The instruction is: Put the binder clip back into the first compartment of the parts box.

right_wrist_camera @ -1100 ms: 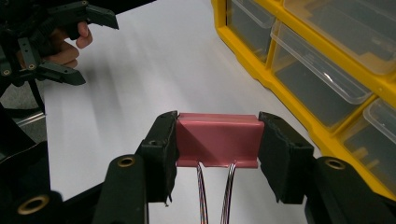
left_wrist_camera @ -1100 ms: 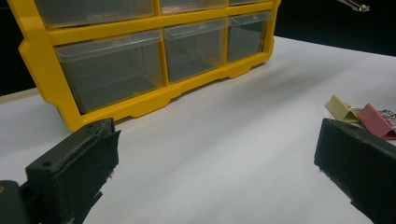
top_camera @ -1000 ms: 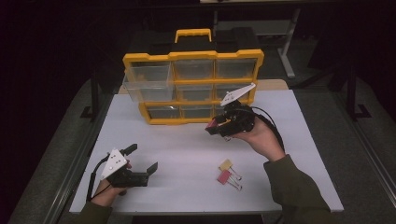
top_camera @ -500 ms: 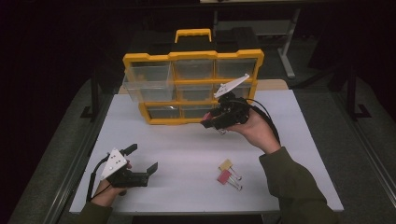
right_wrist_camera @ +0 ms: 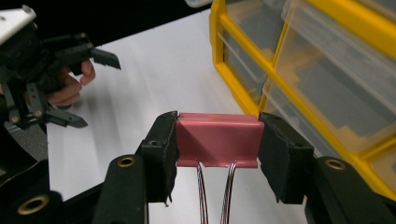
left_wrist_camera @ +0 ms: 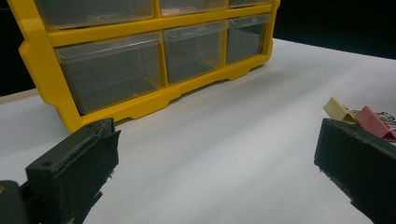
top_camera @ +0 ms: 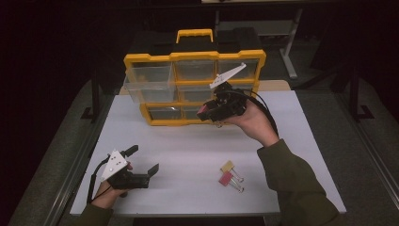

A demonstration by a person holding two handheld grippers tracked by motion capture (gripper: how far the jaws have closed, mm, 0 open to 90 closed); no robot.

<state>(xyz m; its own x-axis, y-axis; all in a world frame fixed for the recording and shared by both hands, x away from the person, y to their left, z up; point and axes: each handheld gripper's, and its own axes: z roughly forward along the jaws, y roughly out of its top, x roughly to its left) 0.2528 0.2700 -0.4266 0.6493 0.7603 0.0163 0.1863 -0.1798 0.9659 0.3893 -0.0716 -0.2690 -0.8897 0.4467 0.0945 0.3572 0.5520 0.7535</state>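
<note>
My right gripper [top_camera: 204, 113] hangs in the air in front of the yellow drawer organizer [top_camera: 194, 59], jaws pointing left. In the right gripper view the right gripper [right_wrist_camera: 218, 138] is shut on a red binder clip [right_wrist_camera: 217, 144], its pads pressing on both ends and its wire handles pointing back at the camera. My left gripper [top_camera: 144, 159] rests open on the white table [top_camera: 291, 141] at the front left, with nothing between its jaws [left_wrist_camera: 215, 140]. Two more clips lie on the table, a tan one [top_camera: 228, 167] and a red one [top_camera: 227, 179].
The organizer has clear drawers; its upper-left drawer [top_camera: 148, 84] is pulled out. The loose tan clip [left_wrist_camera: 337, 109] and red clip [left_wrist_camera: 373, 122] lie just beyond the left gripper's right jaw. Dark floor and a table frame lie beyond the table's edges.
My right gripper has risen and drifted a little left with the red clip, closer to the organizer's front. The left gripper has stayed put.
</note>
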